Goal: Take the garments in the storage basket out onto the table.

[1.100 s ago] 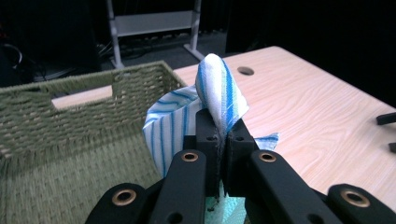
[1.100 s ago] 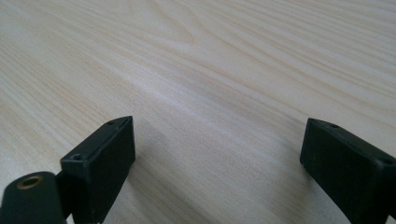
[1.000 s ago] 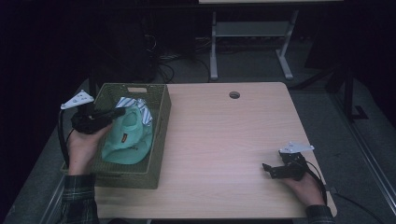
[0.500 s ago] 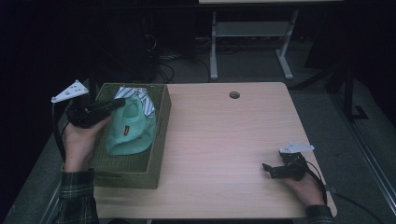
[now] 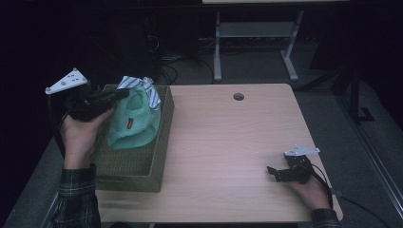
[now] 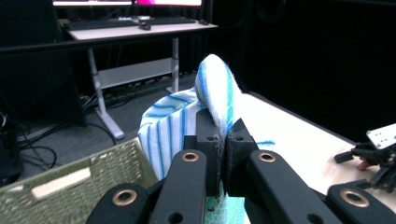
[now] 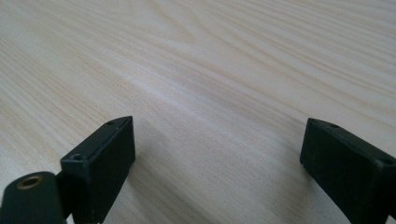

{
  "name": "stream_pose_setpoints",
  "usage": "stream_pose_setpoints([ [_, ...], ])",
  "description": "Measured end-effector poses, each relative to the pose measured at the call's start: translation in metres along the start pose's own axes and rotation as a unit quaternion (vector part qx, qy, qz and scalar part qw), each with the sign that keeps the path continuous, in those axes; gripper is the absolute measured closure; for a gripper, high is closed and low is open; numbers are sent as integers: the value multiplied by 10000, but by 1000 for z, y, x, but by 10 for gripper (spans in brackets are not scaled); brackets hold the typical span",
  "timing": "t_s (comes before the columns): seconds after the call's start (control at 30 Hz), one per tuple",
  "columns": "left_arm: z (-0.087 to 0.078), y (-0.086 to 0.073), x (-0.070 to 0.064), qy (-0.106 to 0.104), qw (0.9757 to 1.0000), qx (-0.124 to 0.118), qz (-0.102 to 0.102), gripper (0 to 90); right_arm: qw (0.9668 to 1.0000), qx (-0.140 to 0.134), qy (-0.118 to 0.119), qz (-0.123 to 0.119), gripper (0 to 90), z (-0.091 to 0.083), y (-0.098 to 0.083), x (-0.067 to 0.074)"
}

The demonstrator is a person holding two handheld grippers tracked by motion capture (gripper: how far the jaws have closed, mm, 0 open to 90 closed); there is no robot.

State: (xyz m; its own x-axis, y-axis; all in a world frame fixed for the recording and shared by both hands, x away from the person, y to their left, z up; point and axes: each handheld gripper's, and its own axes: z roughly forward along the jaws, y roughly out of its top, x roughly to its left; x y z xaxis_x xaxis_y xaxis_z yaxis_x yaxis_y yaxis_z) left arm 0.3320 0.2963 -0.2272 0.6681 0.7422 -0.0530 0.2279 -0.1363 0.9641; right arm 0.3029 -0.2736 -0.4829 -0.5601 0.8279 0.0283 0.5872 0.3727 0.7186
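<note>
Resting on the table at its near right corner, your right gripper has its jaws spread wide over bare wood, with nothing between them. Farther off on the left, your left gripper is held above the woven basket, its jaws pressed together on a fold of the blue-and-white striped cloth. That cloth hangs clear above the basket's far end, and a green garment hangs below it, its lower edge reaching down into the basket.
</note>
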Motion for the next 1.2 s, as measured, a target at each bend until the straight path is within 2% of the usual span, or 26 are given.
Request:
stream_pose_setpoints([
  [0.47, 15, 26, -26, -376, 9989, -180, 229, 870, 10000, -3, -2, -4, 99, 0, 0, 0],
  [0.57, 19, 31, -31, -460, 9983, -191, 303, 870, 10000, 0, 2, -3, 99, 0, 0, 0],
  [0.83, 32, 37, -44, -671, 9969, -231, 326, 870, 10000, -1, 0, -4, 99, 0, 0, 0],
  [1.2, 51, 47, -63, -989, 9938, -250, 442, 871, 10000, -3, 1, -9, 99, 0, 0, 0],
])
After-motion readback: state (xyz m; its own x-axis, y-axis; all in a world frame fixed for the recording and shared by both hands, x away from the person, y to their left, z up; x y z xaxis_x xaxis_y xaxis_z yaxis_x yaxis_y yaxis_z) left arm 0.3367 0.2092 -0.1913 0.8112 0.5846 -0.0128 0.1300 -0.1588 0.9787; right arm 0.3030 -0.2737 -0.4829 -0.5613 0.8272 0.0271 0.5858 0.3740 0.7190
